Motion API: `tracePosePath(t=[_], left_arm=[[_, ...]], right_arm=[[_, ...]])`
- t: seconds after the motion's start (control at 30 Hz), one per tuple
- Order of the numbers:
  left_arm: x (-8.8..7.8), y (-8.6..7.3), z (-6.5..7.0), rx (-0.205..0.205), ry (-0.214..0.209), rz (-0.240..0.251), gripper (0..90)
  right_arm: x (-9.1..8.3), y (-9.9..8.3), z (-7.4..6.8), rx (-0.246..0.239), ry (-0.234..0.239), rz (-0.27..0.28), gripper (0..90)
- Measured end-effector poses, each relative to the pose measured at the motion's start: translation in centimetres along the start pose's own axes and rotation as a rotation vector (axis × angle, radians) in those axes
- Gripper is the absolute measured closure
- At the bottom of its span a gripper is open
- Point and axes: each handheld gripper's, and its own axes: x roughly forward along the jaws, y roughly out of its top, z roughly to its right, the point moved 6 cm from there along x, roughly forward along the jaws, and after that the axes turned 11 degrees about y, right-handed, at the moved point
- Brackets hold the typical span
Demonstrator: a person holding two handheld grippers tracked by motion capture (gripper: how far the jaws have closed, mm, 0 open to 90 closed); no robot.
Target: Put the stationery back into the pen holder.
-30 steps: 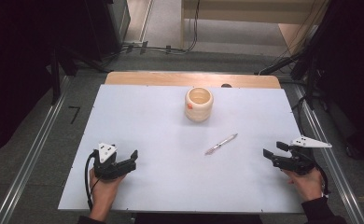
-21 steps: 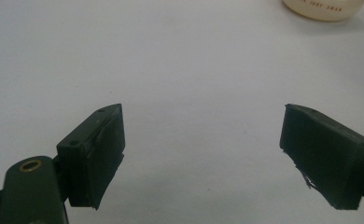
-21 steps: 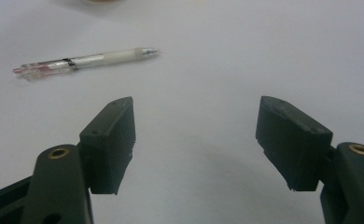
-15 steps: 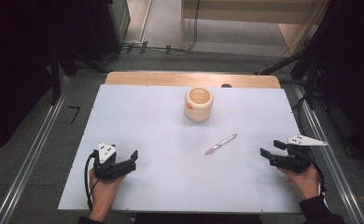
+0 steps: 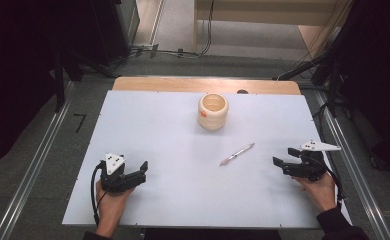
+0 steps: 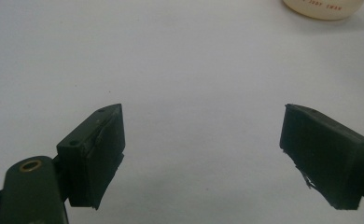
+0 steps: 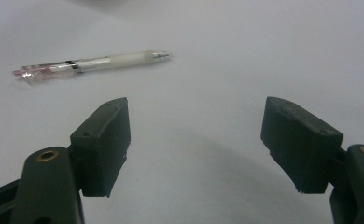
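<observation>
On the white desk, a thin clear plastic pen lies at ten o'clock from the right hand-held gripper, whose jaws are wide apart; it looks light and slippery, best pinched mid-barrel.

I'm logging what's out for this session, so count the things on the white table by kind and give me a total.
Cup: 1
Pen: 1
Hand-held tool: 2, left tool, right tool
Total: 4

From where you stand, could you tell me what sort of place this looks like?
Probably a lab or data-recording setup rather than a home. A white table stands between metal floor rails, cables trail along the floor behind it, and only a cup and a pen lie on it.
</observation>
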Motion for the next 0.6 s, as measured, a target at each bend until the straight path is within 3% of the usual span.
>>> tracePosePath(t=[0.6], left_arm=[[0.1,0.0,0.0,0.001,-0.001,-0.004,14.9]], right_arm=[[1.2,1.1,-0.3,-0.028,0.014,-0.016,23.0]])
